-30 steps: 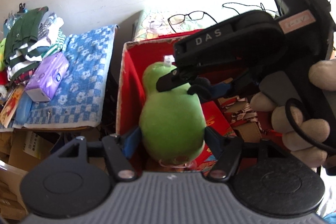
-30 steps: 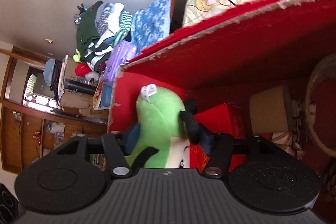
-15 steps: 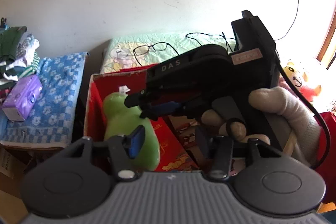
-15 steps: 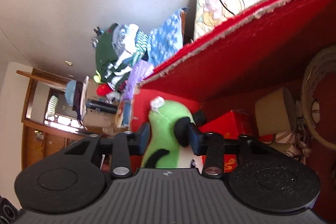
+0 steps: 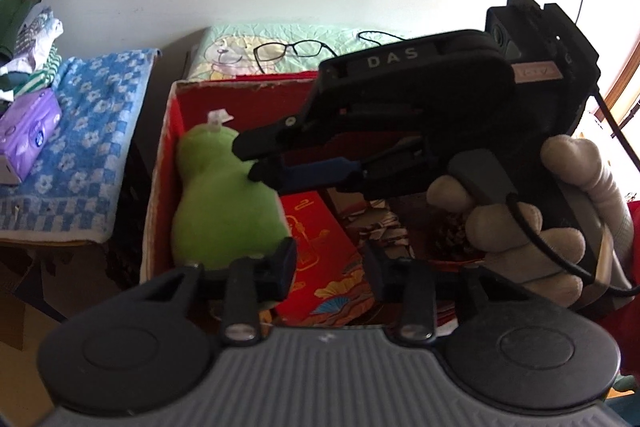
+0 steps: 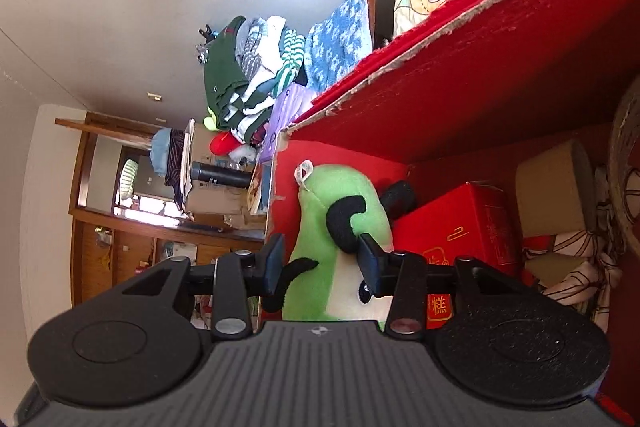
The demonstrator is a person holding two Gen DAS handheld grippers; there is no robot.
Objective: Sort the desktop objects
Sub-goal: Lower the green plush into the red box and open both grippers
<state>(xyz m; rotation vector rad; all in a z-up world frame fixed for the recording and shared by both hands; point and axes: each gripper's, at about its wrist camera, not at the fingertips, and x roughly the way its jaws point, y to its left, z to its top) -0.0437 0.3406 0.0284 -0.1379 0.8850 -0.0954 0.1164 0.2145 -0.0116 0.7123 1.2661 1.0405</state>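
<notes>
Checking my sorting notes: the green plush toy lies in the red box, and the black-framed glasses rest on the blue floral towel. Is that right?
Not quite. The green plush toy does lie in the red box, but the black-framed glasses rest on the pale green bear-print cloth behind the box, not on the blue floral towel, which lies off to the left. The left wrist view shows this.

The right tongs close on the green plush toy inside the red box.
</notes>
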